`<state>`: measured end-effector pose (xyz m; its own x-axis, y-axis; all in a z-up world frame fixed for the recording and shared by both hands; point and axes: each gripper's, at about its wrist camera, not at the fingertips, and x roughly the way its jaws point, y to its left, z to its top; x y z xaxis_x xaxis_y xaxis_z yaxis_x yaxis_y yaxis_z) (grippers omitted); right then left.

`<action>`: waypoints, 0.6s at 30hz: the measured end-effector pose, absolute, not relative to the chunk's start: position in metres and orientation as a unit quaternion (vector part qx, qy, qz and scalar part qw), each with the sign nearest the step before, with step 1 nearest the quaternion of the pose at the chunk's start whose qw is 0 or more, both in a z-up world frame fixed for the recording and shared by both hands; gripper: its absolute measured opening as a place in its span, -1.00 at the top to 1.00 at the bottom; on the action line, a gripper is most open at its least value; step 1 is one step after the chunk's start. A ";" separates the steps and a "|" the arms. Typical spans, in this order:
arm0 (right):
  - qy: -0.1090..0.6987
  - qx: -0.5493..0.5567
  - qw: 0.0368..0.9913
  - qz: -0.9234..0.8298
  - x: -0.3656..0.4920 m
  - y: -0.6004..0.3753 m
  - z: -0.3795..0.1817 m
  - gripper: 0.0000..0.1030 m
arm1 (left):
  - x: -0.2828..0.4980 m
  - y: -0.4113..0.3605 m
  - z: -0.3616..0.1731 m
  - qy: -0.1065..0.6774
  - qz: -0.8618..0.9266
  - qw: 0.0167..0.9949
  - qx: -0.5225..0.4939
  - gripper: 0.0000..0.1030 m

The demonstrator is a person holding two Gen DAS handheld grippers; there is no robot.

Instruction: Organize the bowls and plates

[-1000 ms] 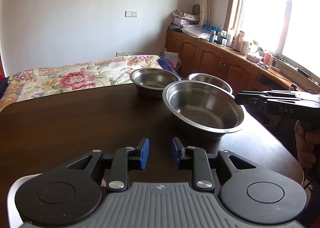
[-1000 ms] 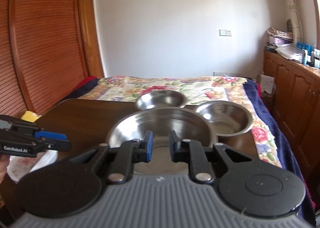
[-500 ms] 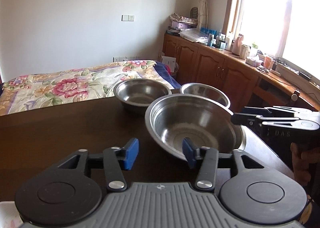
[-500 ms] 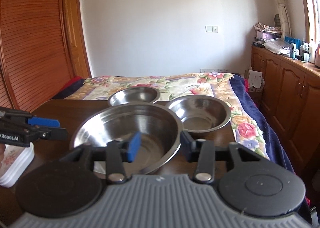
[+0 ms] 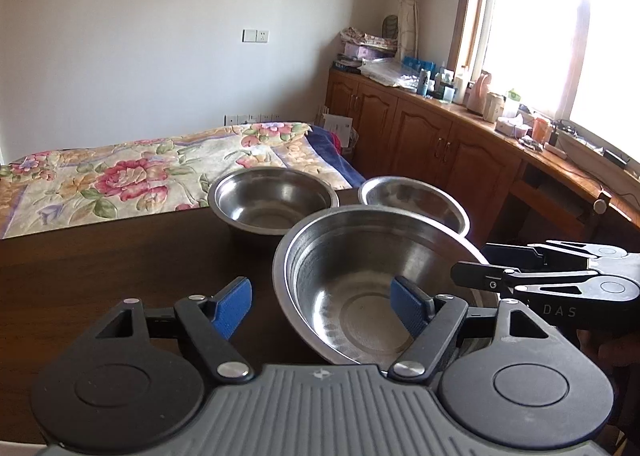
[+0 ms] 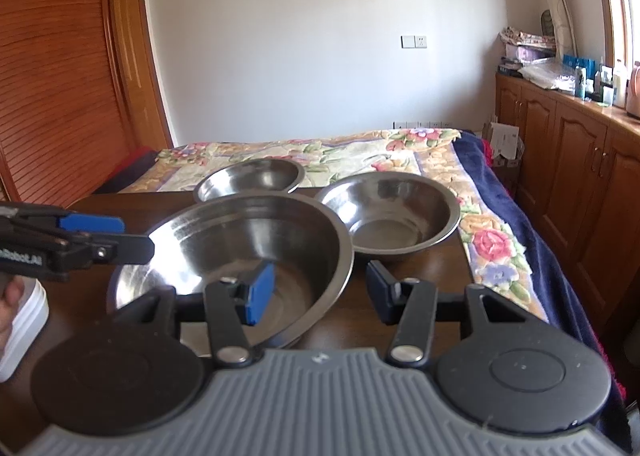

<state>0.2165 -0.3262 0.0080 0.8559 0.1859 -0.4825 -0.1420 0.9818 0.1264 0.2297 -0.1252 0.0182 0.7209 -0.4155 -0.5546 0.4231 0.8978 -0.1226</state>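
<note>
— Steel, was it? What did the left wrist camera see?

— Yes, shiny steel. A big bowl [image 5: 360, 288] sat on a dark wooden table [image 5: 100, 256], close to the camera. The left gripper [image 5: 320, 306] was spread wide. One blue pad [image 5: 406, 302] was inside the big bowl, and the other blue pad [image 5: 232, 306] was outside it, so the bowl's near rim sat between them. The pads did not squeeze it.

— Were there more bowls?

— Two. A middle bowl [image 5: 274, 201] stood behind the big one, near the far edge of the table. A small bowl [image 5: 416, 201] stood just beside it. The right gripper [image 5: 472, 270] reached in from the side, at the big bowl's rim. A bed [image 5: 120, 175] with a flowery cover was past the table.

— And the right wrist camera?

— It showed the same big bowl [image 6: 240, 252] from the other side. The right gripper [image 6: 318, 290] was wide too, with one pad [image 6: 260, 292] in the bowl and the other out. The middle bowl [image 6: 250, 179] and small bowl [image 6: 388, 215] were behind. The left gripper [image 6: 136, 240] poked in at the bowl's other rim. Something white [image 6: 24, 320] sat at the table's near edge, beside a hand [image 6: 10, 304].
</note>
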 end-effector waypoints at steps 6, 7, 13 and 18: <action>0.266 0.050 0.959 0.090 0.221 -0.325 0.005 -0.02 | 0.237 -0.131 0.006 0.316 -0.217 0.924 0.023 0.02; 0.267 0.052 0.958 0.090 0.221 -0.325 0.004 0.01 | 0.238 -0.131 0.004 0.321 -0.217 0.922 0.022 0.09; 0.277 0.064 0.955 0.090 0.224 -0.324 0.000 0.35 | 0.249 -0.126 -0.005 0.354 -0.227 0.907 -0.011 0.30; 0.275 0.075 0.954 0.094 0.221 -0.326 0.000 0.44 | 0.249 -0.125 -0.006 0.363 -0.228 0.903 -0.019 0.41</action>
